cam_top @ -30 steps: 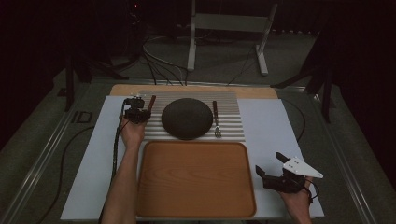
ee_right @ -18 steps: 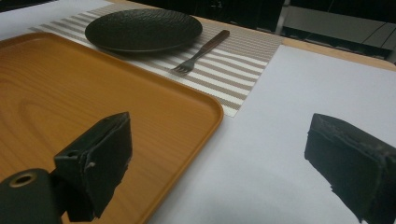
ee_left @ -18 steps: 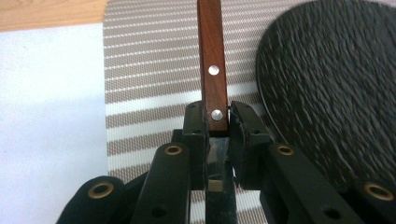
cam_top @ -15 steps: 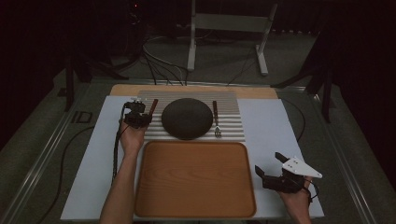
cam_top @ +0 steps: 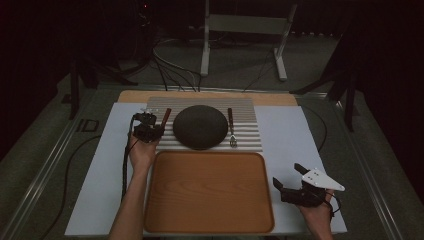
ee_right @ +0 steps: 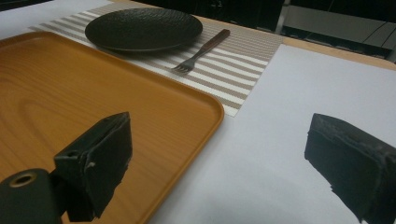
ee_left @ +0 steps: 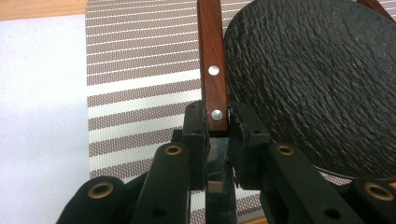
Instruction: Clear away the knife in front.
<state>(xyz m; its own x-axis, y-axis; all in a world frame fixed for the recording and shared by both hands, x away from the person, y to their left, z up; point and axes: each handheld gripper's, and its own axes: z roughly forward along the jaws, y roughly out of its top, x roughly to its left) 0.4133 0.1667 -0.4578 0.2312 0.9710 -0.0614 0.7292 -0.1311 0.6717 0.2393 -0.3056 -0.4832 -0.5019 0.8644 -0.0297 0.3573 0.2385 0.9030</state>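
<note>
Already the left gripper (ee_left: pixel 217 135) has its jaws pinched on the very end of the wooden handle (ee_left: pixel 212 65) lying on the striped placemat (ee_left: pixel 140 79) just beside the dark plate (ee_left: pixel 317 79); so shallow a hold could let it pivot or slip, knocking the plate. Farther right, past the wooden tray (cam_top: pixel 210 190), the right gripper (cam_top: pixel 290 182) hangs wide open, empty, over the white table (ee_right: pixel 280 140).

Left black two-jaw tool (ee_left: pixel 217 135): matte black links, brass-ringed pivot holes, black cable trailing behind. Right black tool (cam_top: pixel 290 187): grey three-cornered plate on top. Forearms bare, no sleeves.
</note>
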